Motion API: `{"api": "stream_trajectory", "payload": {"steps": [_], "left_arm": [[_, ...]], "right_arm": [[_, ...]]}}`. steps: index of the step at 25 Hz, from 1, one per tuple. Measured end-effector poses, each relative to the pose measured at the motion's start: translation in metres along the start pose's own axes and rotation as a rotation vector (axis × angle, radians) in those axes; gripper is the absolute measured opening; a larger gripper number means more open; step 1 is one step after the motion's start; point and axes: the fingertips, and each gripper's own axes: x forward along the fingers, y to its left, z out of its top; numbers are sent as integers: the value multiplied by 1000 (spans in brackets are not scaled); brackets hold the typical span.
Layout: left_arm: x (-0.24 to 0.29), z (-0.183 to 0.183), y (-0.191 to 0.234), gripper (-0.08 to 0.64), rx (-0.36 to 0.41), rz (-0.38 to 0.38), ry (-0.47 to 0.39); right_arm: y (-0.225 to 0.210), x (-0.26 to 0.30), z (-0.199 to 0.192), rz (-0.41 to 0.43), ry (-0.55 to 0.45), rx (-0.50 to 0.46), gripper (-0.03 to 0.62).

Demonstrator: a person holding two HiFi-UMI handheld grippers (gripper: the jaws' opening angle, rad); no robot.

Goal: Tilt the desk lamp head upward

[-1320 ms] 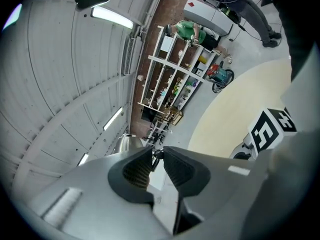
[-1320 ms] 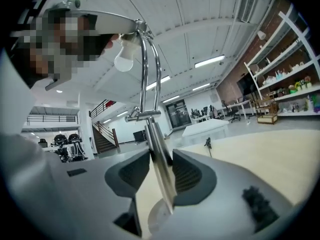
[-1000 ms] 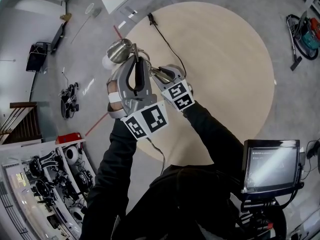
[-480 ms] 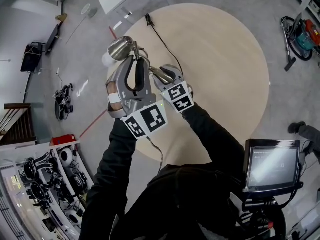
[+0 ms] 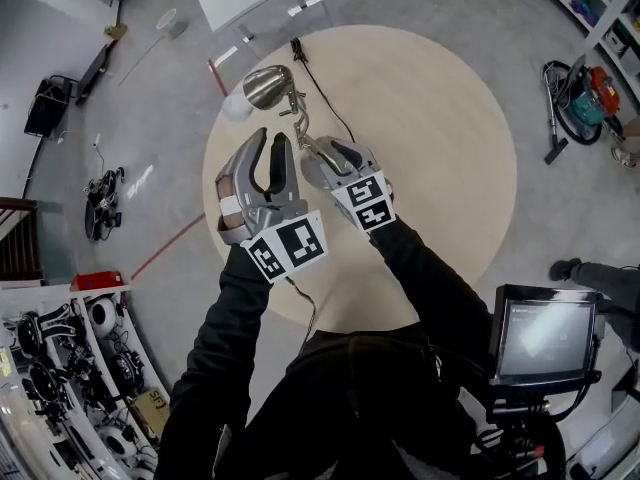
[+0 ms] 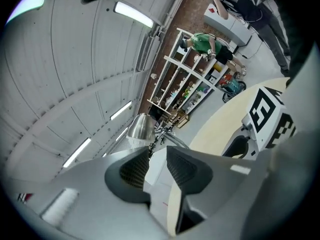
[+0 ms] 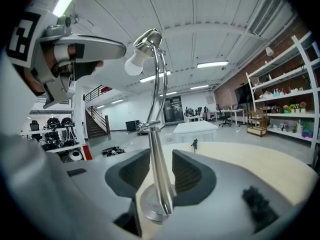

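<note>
A chrome desk lamp stands at the far left of the round table. Its shade (image 5: 265, 86) and white bulb (image 5: 236, 107) top a curved neck (image 5: 298, 118). My left gripper (image 5: 270, 140) hangs just short of the shade; its jaws have just been opening, nothing is between them, and the shade (image 6: 140, 127) shows beyond them. My right gripper (image 5: 312, 154) is open low on the lamp. The stem (image 7: 159, 174) rises between its pads with a sliver of space on the right, over the base (image 7: 157, 206). The lamp head (image 7: 147, 39) tilts left.
A black cable (image 5: 325, 83) runs across the beige table (image 5: 440, 148) toward the lamp. A monitor (image 5: 540, 338) stands at the near right, a vacuum cleaner (image 5: 580, 93) on the floor far right. Someone's foot (image 5: 565, 268) shows beside the table. Shelves (image 7: 290, 99) line the right wall.
My left gripper has let go of the lamp head and drawn back, so a gap now lies between its tips and the shade. The right gripper stays at the stem.
</note>
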Motion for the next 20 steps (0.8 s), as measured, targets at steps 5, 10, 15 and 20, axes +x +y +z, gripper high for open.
{"api": "stream_trajectory", "payload": {"steps": [5, 10, 15, 20], "left_arm": [[-16, -32, 13, 117, -99, -6, 39], [-24, -58, 9, 117, -165, -25, 66], [-36, -101, -12, 115, -300, -106, 123], [-43, -142, -28, 104, -427, -156, 163]], "right_arm": [[18, -7, 13, -21, 13, -32, 129], [25, -21, 37, -42, 3, -74, 129], [29, -38, 53, -90, -12, -74, 127], [27, -46, 62, -119, -23, -54, 127]]}}
